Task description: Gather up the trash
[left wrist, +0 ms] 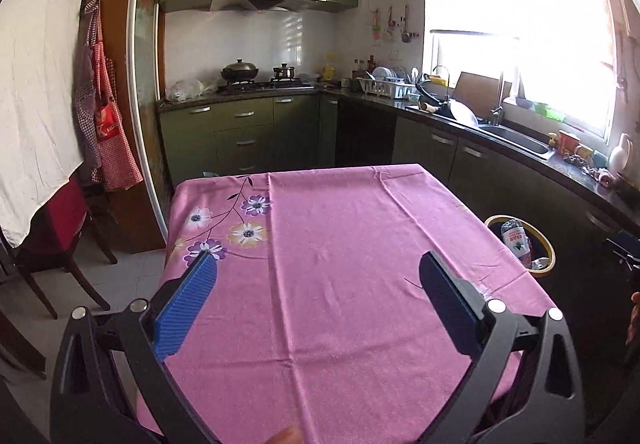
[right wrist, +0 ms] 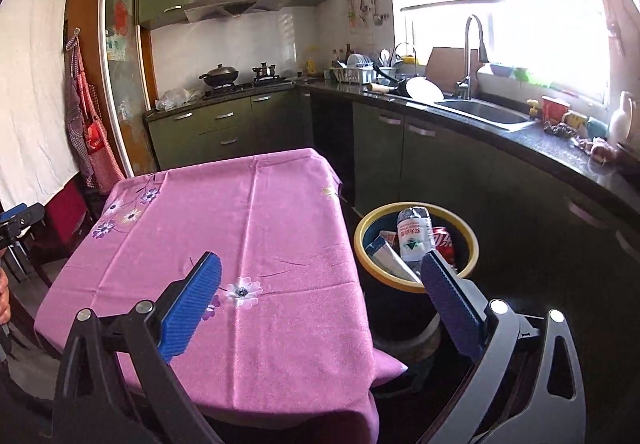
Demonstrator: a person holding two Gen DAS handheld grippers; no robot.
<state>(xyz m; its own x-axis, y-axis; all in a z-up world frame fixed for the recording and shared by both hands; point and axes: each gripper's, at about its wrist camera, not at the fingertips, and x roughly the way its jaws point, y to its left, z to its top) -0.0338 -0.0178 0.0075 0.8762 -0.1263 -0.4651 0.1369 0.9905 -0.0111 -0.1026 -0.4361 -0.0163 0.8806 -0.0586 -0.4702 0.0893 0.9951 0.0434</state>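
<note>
A yellow-rimmed trash bin (right wrist: 472,240) stands on the floor right of the table. In it lie a clear plastic bottle (right wrist: 414,236), a red soda can (right wrist: 442,242) and a flattened white carton (right wrist: 386,254). The bin rim (left wrist: 550,244) and the bottle (left wrist: 518,240) also show in the left wrist view. My left gripper (left wrist: 318,264) is open and empty above the pink flowered tablecloth (left wrist: 340,244). My right gripper (right wrist: 320,268) is open and empty, over the table's right edge, its right finger in front of the bin.
The table (right wrist: 248,224) carries only the cloth. A dark counter with a sink (right wrist: 484,111) runs along the right and back, green cabinets (right wrist: 224,127) below. A wooden chair (left wrist: 60,244) stands left of the table. Aprons (left wrist: 108,123) hang on the left wall.
</note>
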